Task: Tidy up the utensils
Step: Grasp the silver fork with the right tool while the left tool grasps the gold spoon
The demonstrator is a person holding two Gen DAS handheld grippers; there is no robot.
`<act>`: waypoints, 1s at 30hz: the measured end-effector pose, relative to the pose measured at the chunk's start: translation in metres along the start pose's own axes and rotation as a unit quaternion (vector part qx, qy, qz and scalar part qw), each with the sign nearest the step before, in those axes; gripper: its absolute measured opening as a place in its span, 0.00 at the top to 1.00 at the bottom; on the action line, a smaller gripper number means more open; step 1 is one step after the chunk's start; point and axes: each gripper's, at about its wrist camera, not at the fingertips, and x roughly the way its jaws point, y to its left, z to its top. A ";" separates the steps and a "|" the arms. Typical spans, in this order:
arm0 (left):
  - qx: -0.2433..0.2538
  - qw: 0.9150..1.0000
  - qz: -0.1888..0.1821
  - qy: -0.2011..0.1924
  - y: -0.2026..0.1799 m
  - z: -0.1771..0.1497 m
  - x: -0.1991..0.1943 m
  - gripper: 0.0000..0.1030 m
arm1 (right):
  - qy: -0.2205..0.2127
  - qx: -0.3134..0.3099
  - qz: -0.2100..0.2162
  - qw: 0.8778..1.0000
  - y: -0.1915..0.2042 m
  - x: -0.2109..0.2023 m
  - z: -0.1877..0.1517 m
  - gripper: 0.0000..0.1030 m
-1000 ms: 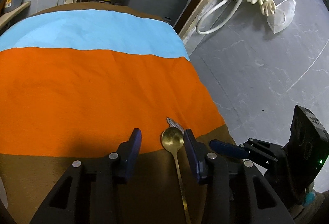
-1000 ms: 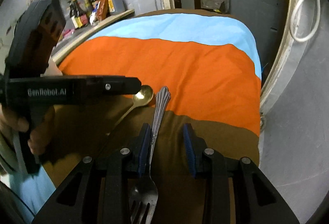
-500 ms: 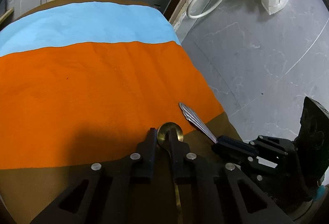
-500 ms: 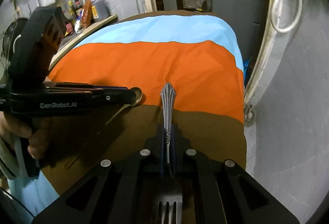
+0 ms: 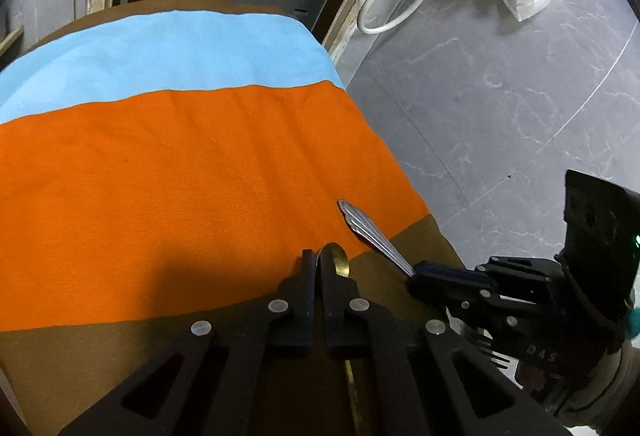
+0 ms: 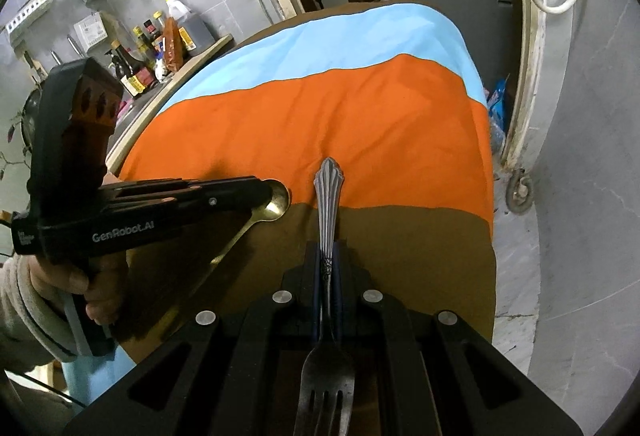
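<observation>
The desk was covered by a soft striped felt cloth (image 5: 180, 176) in sky blue, orange and brown bands, and its right edge fell away to a grey marbled floor (image 5: 500, 108). Most of the orange and blue bands lay bare ahead of both tools, leaving wide room forward and to the left; all the action sat close to the right edge, on the seam between orange and brown.

The left gripper (image 5: 319, 264) had its black fingers (image 5: 307, 276) drawn almost together around the neck of a slim brass-coloured spoon (image 5: 340, 261). Its round polished bowl poked out just past the fingertips, and its thin stem ran back under the gripper.

The right gripper (image 6: 328, 256) had its blue-padded fingers (image 6: 316, 268) pinched tight on the handle of a silver metal fork (image 6: 329, 196). The fluted, fan-shaped handle end pointed forward over the orange band, while the tines (image 6: 326, 396) pointed back beneath the gripper body.

The spoon bowl and the fork handle lay near each other, not touching. Whether either utensil was clear of the cloth could not be told.
</observation>
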 end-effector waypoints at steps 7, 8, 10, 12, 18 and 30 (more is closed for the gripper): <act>-0.018 1.000 0.025 -0.005 0.005 -0.006 -0.016 0.98 | 0.006 0.022 0.022 0.999 -0.008 0.006 0.005 0.94; -0.022 0.999 0.028 -0.006 0.007 -0.007 -0.019 0.98 | 0.011 0.026 0.028 0.999 -0.009 0.009 0.006 0.94; -0.031 0.999 0.036 -0.010 0.010 -0.011 -0.024 0.98 | 0.017 0.035 0.039 0.998 -0.010 0.014 0.009 0.94; -0.038 0.998 0.045 -0.013 0.013 -0.016 -0.030 0.98 | 0.023 0.045 0.050 0.997 -0.013 0.019 0.012 0.93; -0.057 0.997 0.057 -0.020 0.021 -0.027 -0.042 0.98 | 0.039 0.082 0.083 0.992 -0.018 0.037 0.014 0.93; -0.042 0.996 0.063 -0.051 0.016 -0.033 -0.071 0.98 | 0.034 -0.060 -0.068 0.995 0.060 0.029 0.008 0.95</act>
